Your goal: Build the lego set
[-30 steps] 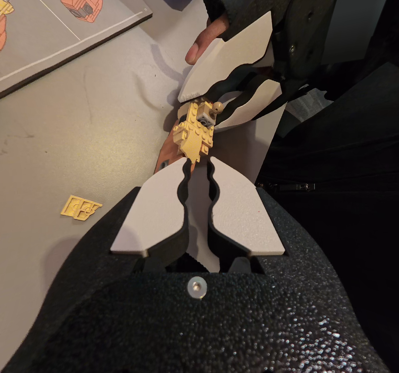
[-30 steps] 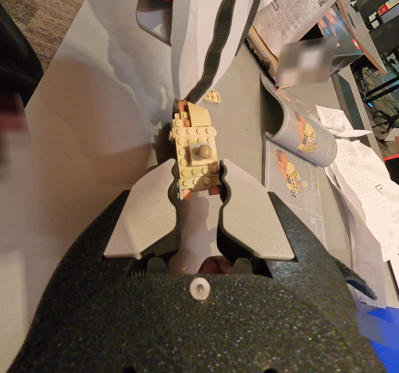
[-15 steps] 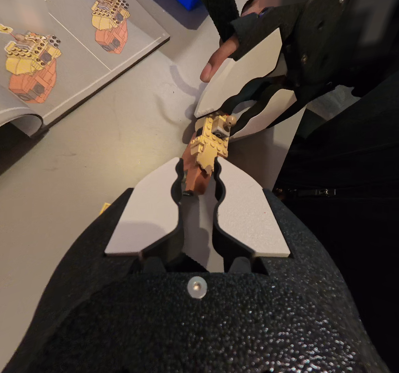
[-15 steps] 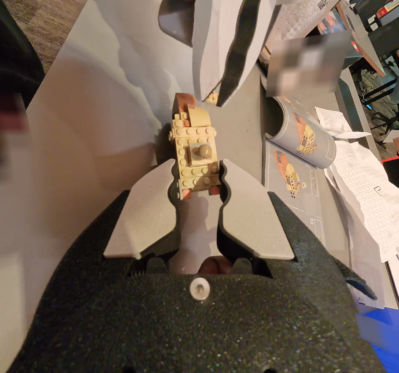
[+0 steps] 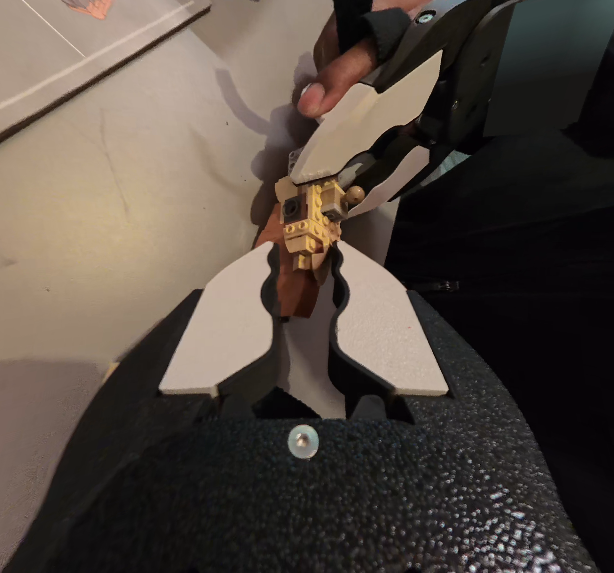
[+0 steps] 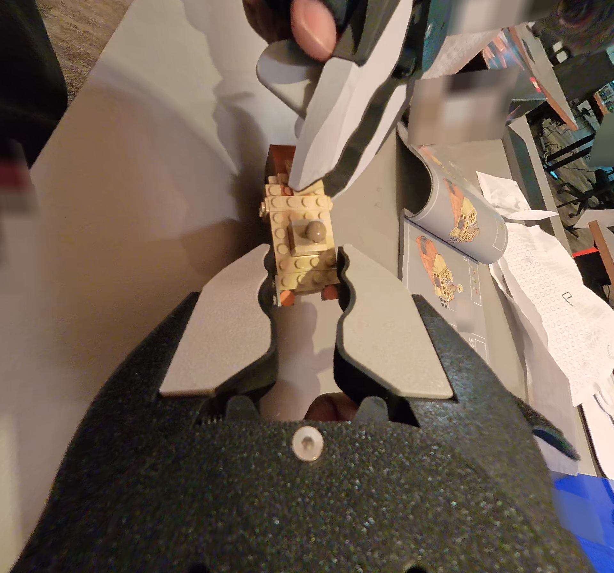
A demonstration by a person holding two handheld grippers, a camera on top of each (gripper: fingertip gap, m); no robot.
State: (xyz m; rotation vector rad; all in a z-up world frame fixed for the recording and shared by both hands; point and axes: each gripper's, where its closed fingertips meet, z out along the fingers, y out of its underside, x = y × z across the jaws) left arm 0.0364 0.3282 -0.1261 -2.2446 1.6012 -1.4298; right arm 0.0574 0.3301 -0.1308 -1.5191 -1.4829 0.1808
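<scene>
A small lego model (image 6: 299,225) has a tan studded top with a grey knob and a brown lower body. My right gripper (image 6: 304,251) is shut on its tan end and holds it above the grey table (image 5: 99,191). In the left wrist view the model (image 5: 309,225) points towards me, and the right gripper (image 5: 332,195) grips its far end. My left gripper (image 5: 304,248) is open, its fingers on either side of the brown end, with a small gap on the right. In the right wrist view the left gripper (image 6: 299,178) comes down from above onto the model's far end.
An open instruction booklet (image 6: 442,275) lies right of the model and also shows in the left wrist view (image 5: 66,25) at the top left. Crumpled white bags (image 6: 548,291) and a blue object (image 6: 581,507) lie farther right. A person's dark clothing (image 5: 498,324) is beyond the table edge. Less than 4 cm separates the two grippers' tips.
My left gripper has opened wider and moved forward, so the model's brown end now sits between its fingers. My right gripper has kept its hold on the model.
</scene>
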